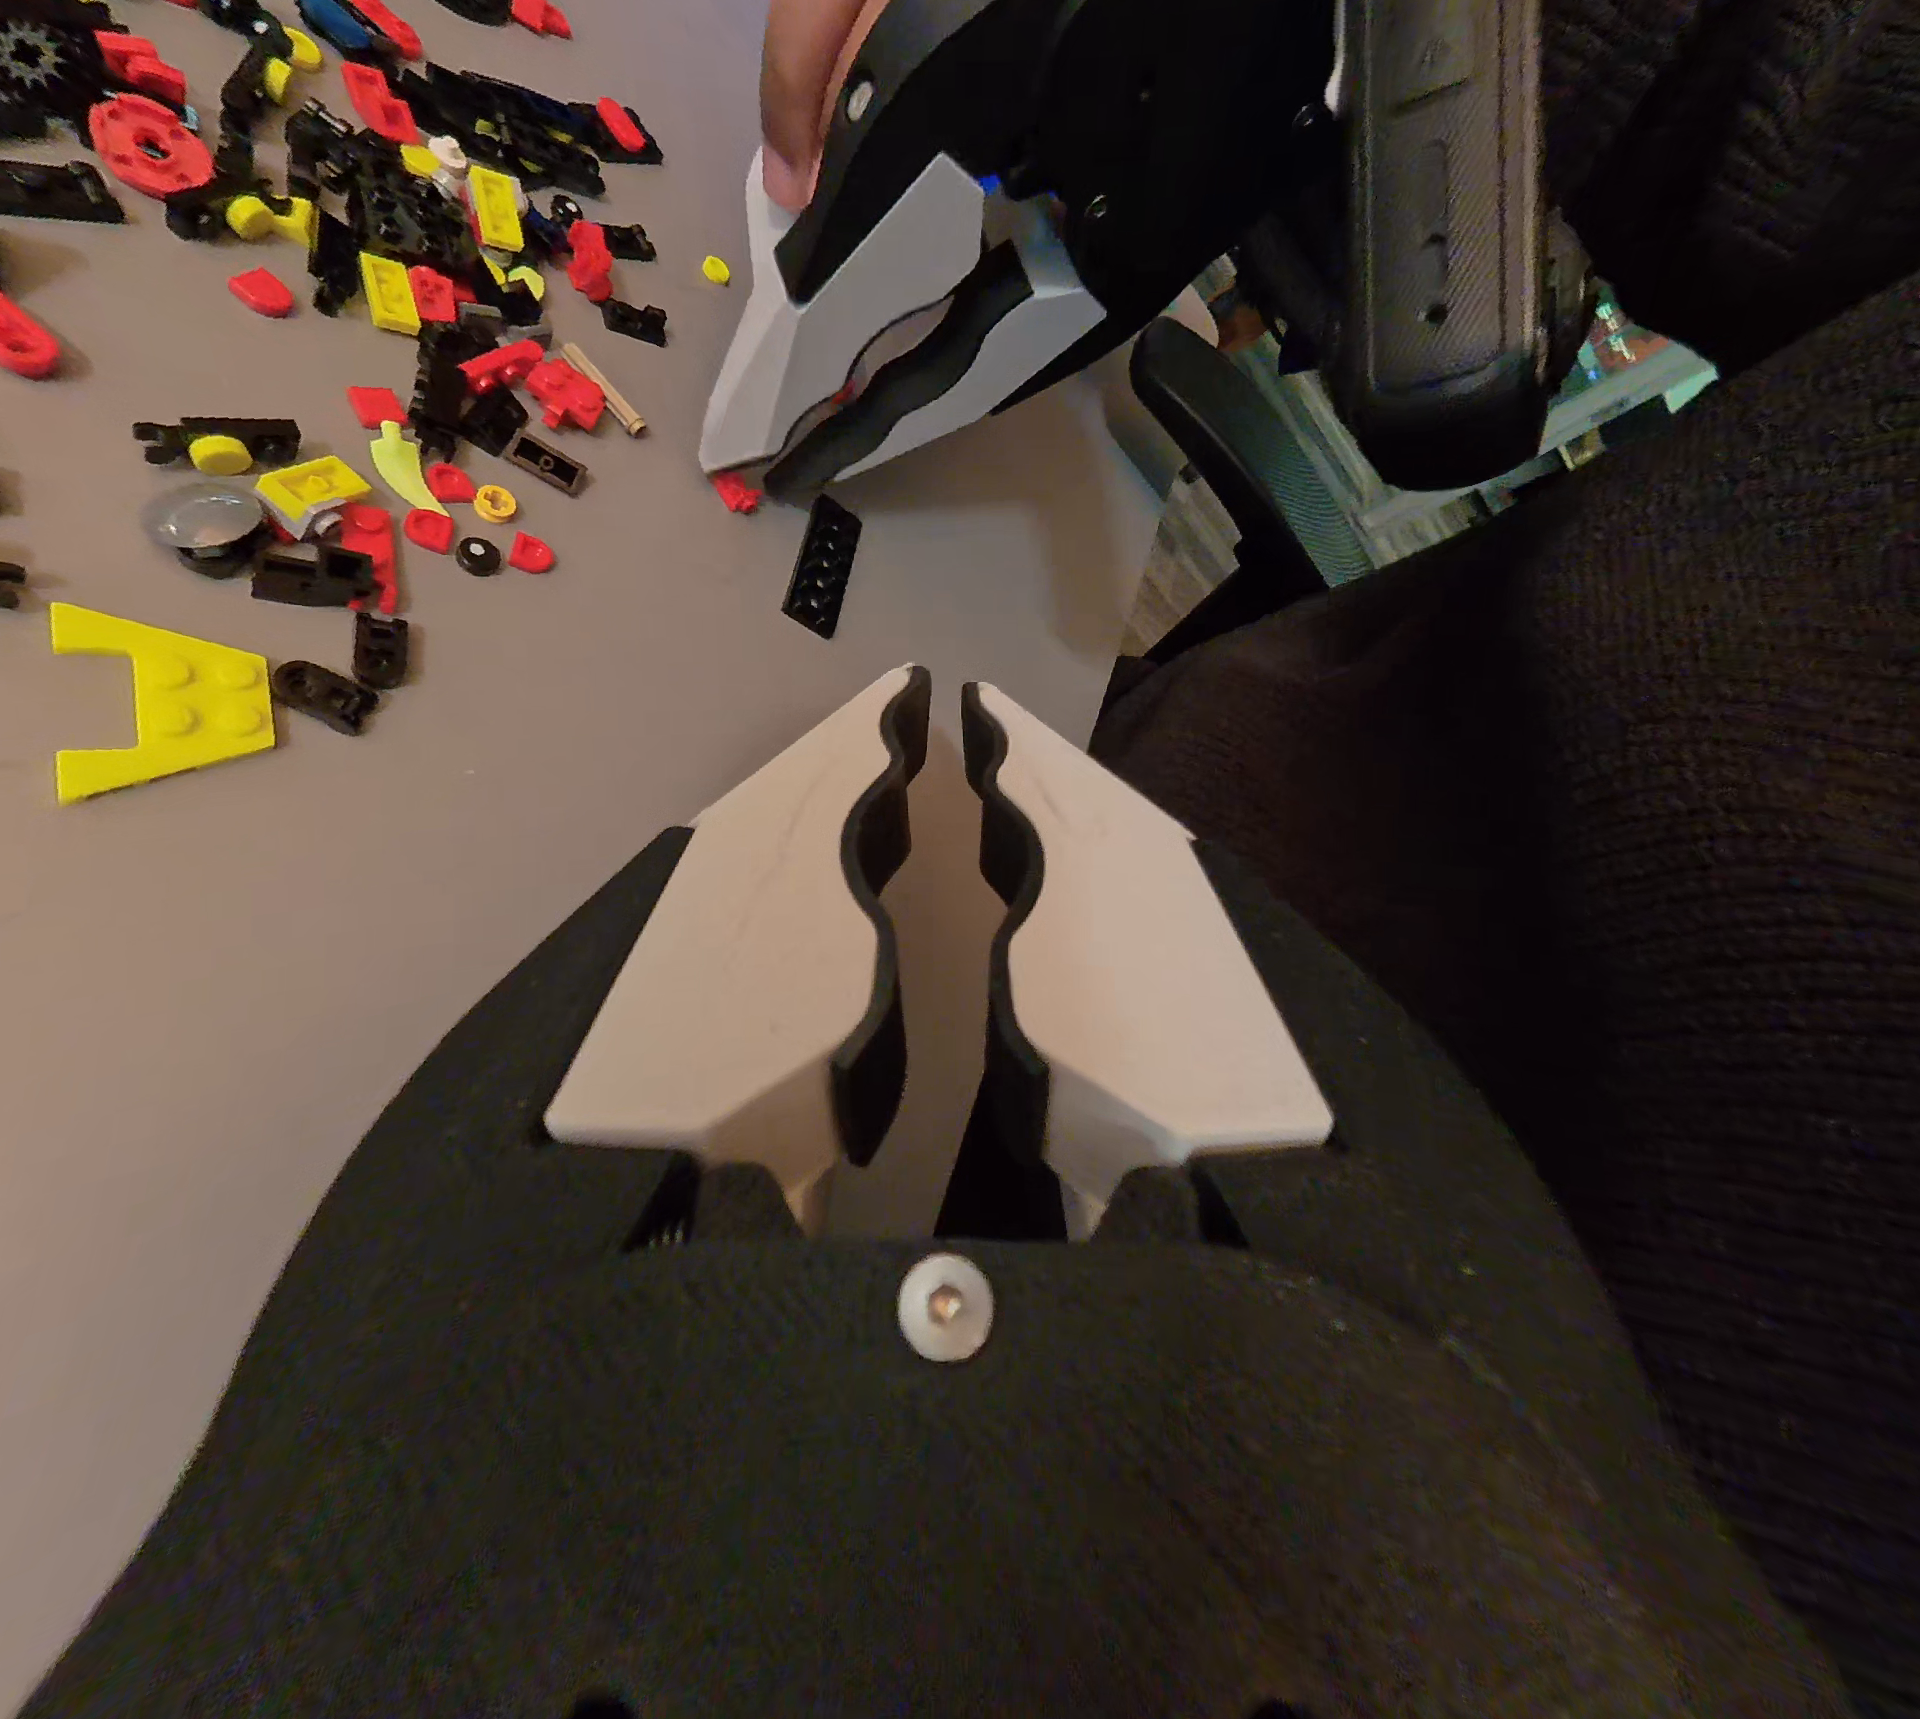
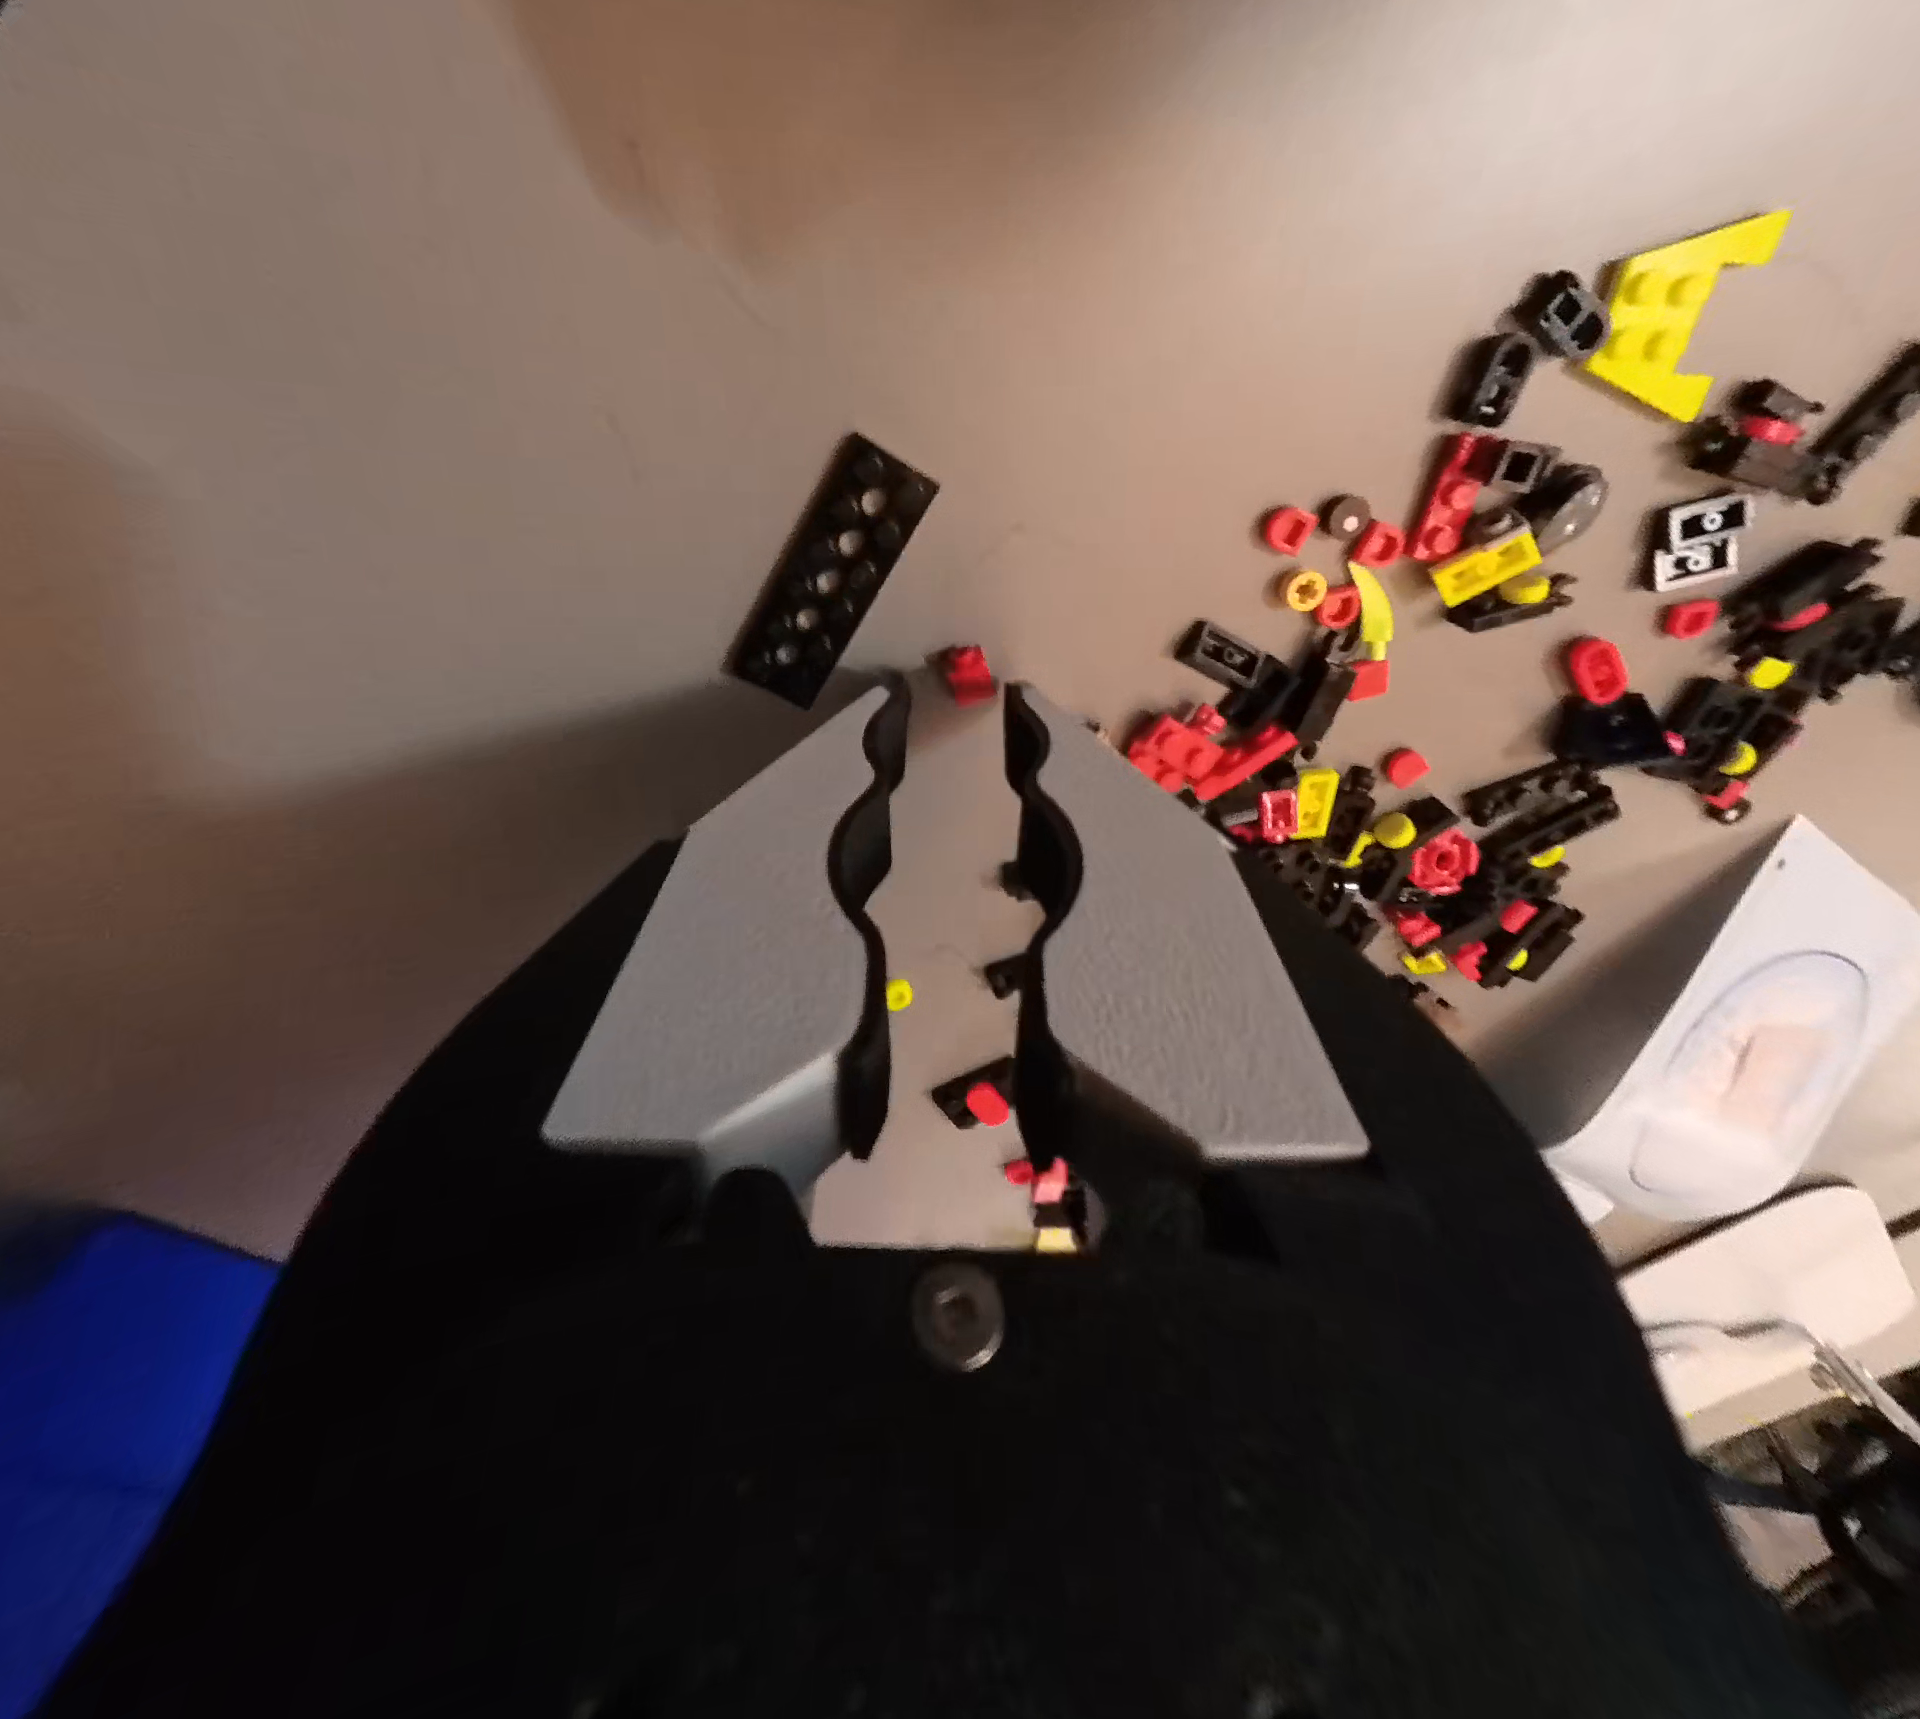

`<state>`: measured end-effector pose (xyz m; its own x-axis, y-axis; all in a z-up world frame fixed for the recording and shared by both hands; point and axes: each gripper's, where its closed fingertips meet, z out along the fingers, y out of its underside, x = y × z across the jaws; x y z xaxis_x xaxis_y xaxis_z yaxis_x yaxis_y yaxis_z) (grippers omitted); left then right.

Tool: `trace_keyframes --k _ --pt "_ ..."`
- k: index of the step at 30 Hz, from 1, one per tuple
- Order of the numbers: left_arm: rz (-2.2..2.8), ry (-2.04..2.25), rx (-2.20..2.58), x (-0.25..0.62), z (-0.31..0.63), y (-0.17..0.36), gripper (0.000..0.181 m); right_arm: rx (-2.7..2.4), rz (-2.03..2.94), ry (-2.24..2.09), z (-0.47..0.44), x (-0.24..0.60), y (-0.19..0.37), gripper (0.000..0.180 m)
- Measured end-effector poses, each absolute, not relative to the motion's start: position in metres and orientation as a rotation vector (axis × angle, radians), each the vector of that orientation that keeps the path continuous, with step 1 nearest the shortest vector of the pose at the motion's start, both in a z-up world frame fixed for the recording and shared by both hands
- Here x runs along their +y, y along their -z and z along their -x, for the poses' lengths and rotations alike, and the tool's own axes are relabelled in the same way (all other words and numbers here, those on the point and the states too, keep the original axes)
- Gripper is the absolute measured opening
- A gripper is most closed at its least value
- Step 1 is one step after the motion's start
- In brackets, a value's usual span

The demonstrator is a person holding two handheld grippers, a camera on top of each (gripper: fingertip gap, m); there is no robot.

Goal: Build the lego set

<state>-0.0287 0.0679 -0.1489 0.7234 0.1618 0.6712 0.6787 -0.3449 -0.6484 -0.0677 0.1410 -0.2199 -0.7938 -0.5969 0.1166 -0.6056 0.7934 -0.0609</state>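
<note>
A grey table (image 2: 520, 319) carries the whole job, with a blue bin edge and office clutter blurred past its rim. The task's thing here looks to be a small red brick (image 2: 964, 670), lying on the table just ahead of the right gripper (image 2: 956, 698), whose jaws stand a little apart and hold nothing. From the left wrist view the same red brick (image 1: 736, 491) sits right at that gripper's tips, touching or nearly so — I cannot tell which.

The likely trouble: the piece is tiny and loose, so a closing finger may catch one side first and flick it off, or the tips may press it flat against the table and skid. The right view is motion-blurred, which hints at a hasty approach.

Just beside it lies a black plate with holes (image 2: 831, 568); a wide grab could nudge it or pinch both. The main pile of red, black and yellow parts (image 1: 416, 235) spreads a little way off, with a yellow wedge plate (image 1: 156, 703) at its near edge.

The left gripper (image 1: 945, 682) hangs back near the table edge, jaws slightly parted and empty.
</note>
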Motion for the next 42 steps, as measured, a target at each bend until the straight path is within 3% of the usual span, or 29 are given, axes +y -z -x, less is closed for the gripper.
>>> trace_keyframes --k 11,23,29,42 --pt "1.908 0.589 -0.616 0.069 0.025 0.148 0.002 -3.028 -0.775 -0.163 0.064 0.142 0.222 0.007" --pt "1.903 0.604 -0.593 0.069 0.020 0.143 0.002 -3.137 0.137 -0.558 0.053 0.127 0.199 0.006" --pt "2.089 0.496 -0.629 0.057 0.024 0.172 0.000 -3.062 0.074 -0.445 0.047 0.118 0.211 0.005" --pt "2.116 0.491 -0.598 0.058 0.019 0.173 0.000 -3.119 0.078 -0.475 0.042 0.111 0.216 0.005"
